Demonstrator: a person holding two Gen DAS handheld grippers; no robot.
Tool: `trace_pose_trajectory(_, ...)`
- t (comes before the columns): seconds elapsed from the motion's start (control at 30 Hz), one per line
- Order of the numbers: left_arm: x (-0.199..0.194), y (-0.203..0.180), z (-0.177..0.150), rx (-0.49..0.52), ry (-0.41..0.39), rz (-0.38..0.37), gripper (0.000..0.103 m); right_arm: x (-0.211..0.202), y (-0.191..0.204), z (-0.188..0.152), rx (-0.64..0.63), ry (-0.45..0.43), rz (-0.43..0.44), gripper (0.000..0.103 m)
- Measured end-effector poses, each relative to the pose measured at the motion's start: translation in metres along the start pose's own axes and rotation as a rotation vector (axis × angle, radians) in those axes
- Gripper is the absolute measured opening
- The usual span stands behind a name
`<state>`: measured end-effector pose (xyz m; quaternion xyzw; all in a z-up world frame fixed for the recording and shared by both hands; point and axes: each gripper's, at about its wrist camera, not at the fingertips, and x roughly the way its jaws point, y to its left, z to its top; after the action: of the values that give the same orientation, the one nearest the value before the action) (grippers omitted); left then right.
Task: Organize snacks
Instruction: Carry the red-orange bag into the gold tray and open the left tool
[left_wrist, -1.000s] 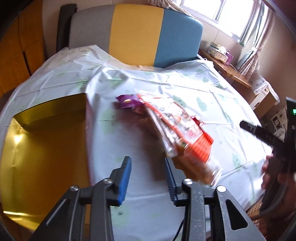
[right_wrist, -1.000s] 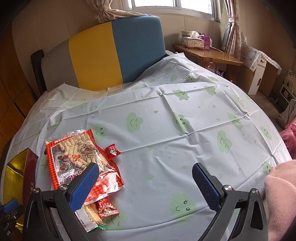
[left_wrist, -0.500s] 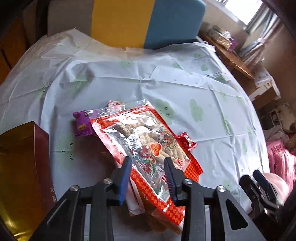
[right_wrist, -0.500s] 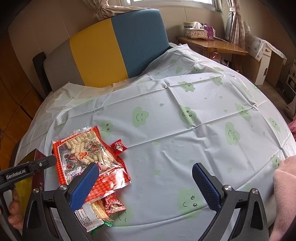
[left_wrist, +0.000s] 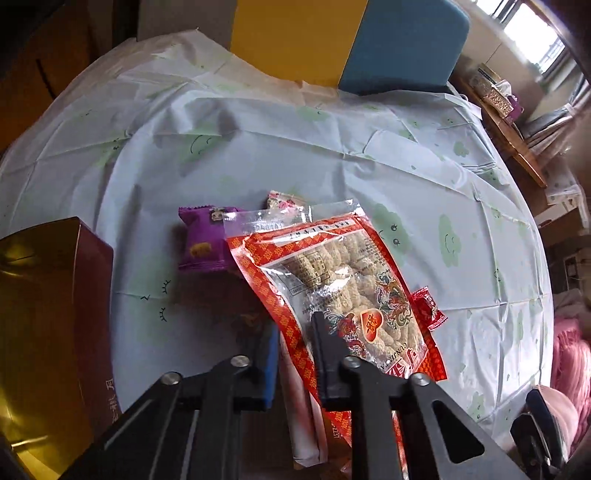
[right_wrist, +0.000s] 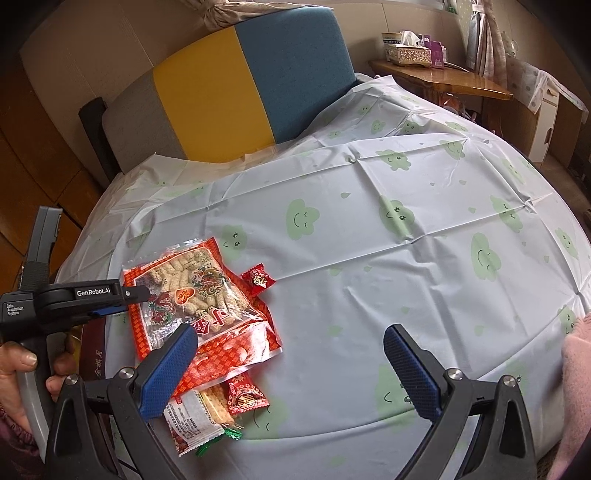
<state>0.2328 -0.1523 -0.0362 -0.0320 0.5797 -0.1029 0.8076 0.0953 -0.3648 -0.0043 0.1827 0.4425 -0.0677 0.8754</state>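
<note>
Red-bordered snack bag, beside the brown box on the desk: my left hand-held gripper pinches its edge; right hand-held gripper gapes empty. Slick film may slip.

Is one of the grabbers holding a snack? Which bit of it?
The left gripper pinches the big red snack bag by its left side edge. The right gripper is open, holding nothing.

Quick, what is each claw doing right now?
Left gripper: closed on the edge of the red snack bag.
Right gripper: open, holding nothing.
</note>
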Motion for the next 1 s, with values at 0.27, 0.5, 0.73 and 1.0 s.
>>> trace_pose_trajectory(0.27,-0.045,-0.006,-0.001,0.044,-0.182,-0.097,0.000,0.004,0.002,-0.001,-0.008,0.014,-0.018,0.102)
trace_pose_trajectory(0.5,-0.120,-0.007,0.009,0.114,-0.372,-0.176,0.000,0.008,0.005,-0.002,-0.031,0.027,-0.013,0.101)
trace_pose_trajectory(0.73,-0.186,0.041,-0.005,0.102,-0.481,-0.213,0.000,0.012,0.008,-0.003,-0.049,0.036,-0.029,0.100)
trace_pose_trajectory(1.0,-0.211,0.114,-0.040,0.026,-0.492,-0.128,0.000,0.015,0.013,-0.006,-0.085,0.040,-0.056,0.096)
